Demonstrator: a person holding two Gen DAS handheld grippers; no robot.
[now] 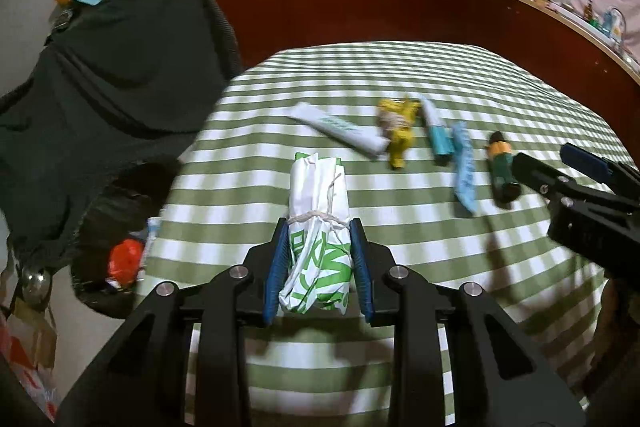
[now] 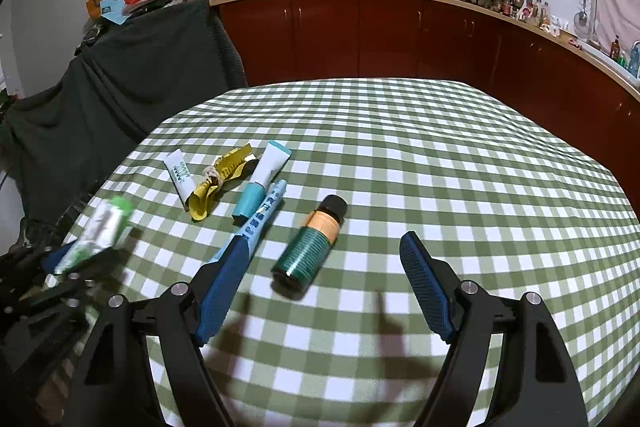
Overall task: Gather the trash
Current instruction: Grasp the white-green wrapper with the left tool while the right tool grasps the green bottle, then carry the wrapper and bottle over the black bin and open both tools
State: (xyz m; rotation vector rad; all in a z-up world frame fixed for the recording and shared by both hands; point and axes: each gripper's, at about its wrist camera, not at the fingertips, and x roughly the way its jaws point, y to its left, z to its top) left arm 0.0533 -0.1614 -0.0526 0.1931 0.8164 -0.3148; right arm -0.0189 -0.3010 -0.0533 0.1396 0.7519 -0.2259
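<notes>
My left gripper (image 1: 319,227) is shut on a rolled white-and-green wrapper (image 1: 318,227) tied with a rubber band, held above the checked table's left side; it also shows in the right wrist view (image 2: 98,231). On the cloth lie a white tube (image 2: 180,177), a yellow crumpled wrapper (image 2: 218,181), a teal-capped tube (image 2: 262,177), a light blue sachet (image 2: 266,211) and a small green bottle (image 2: 312,247) with a black cap. My right gripper (image 2: 326,247) is open, its fingers standing either side of the bottle, above the table.
A green-checked tablecloth (image 2: 440,167) covers the table. A dark cloth-draped chair (image 1: 112,67) stands at the left. A dark bag with red trash (image 1: 124,259) sits below the table's left edge. Red cabinets and a pot-filled counter (image 2: 360,27) are behind.
</notes>
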